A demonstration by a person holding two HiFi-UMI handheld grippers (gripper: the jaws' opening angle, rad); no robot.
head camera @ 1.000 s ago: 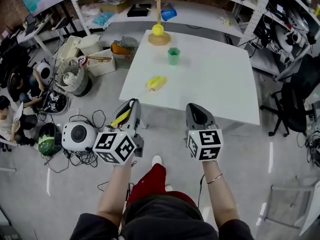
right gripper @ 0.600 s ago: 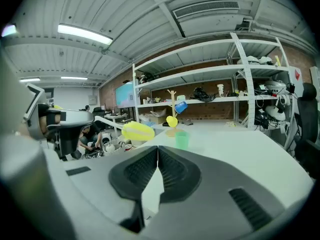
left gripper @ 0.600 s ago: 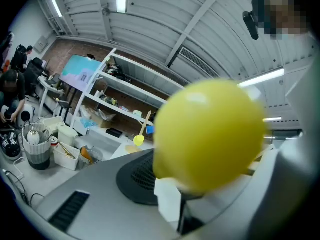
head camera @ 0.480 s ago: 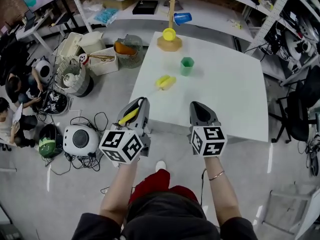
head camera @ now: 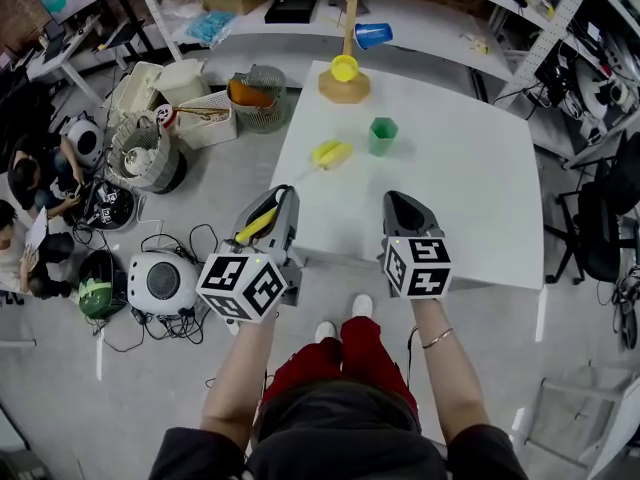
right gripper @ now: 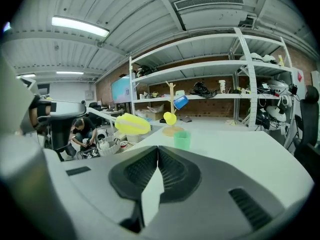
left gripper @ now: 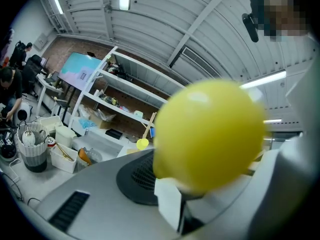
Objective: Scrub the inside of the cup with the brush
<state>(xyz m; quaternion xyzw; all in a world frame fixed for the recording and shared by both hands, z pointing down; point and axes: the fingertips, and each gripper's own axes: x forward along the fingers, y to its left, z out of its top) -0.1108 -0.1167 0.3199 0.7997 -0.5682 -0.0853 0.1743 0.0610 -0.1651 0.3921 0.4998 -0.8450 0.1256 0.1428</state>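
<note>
The brush [head camera: 258, 228] was found clamped by its yellow handle between my left gripper's [head camera: 279, 201] fingers, which were closed tight on it. My right gripper [head camera: 400, 201] was fully closed, finger against finger, with nothing in it. Both were held at the near edge of the white table [head camera: 450, 188]. The brush head [head camera: 331, 153] stood out in the air over the table's left side. The green cup [head camera: 382, 135] stood upright just beyond it, untouched. Farthest back, a wooden stand [head camera: 345, 86] carried a yellow cup [head camera: 344, 67] and a blue cup [head camera: 372, 35].
</note>
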